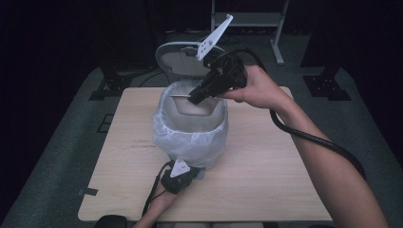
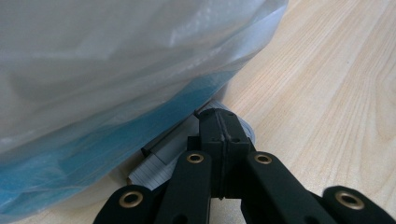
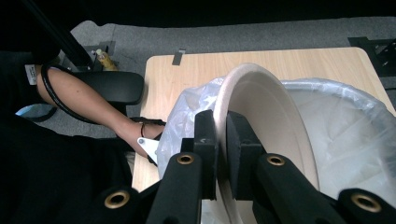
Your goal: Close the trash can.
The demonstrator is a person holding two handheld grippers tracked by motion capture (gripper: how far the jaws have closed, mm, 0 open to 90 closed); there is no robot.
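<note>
high view, bin: a bin (image 1: 190,128) lined with a white plastic bag (image 1: 187,142) stands near the middle of the wooden table (image 1: 266,175), its lid (image 1: 183,57) swung up at the far side.
high view, right gripper: the right gripper (image 1: 192,98) reaches over the far rim of the bin, tilted down, its jaws clamped on the rim of a pale paper plate (image 1: 195,105) that sits in the bin's mouth.
high view, left gripper: the left gripper (image 1: 183,168) rests low on the table at the near foot of the bin, touching the bag's hem.
left gripper view, jaws: the left gripper (image 2: 219,126) has its jaws pressed together with nothing between them, tips against a small grey pedal (image 2: 161,158) at the bin's base.
left gripper view, bag: the bag (image 2: 116,70) bulges over a blue bin wall (image 2: 93,144); bare table (image 2: 327,79) lies to the right.
right gripper view, grip: the right gripper (image 3: 221,154) pinches the plate (image 3: 271,112) edge-on, one pad on each face of the rim.
right gripper view, plate: it stands tilted inside the bag's opening (image 3: 345,135), above the liner.
right gripper view, other hand: the left hand (image 3: 140,135) sits beside the bin at the table's edge.
</note>
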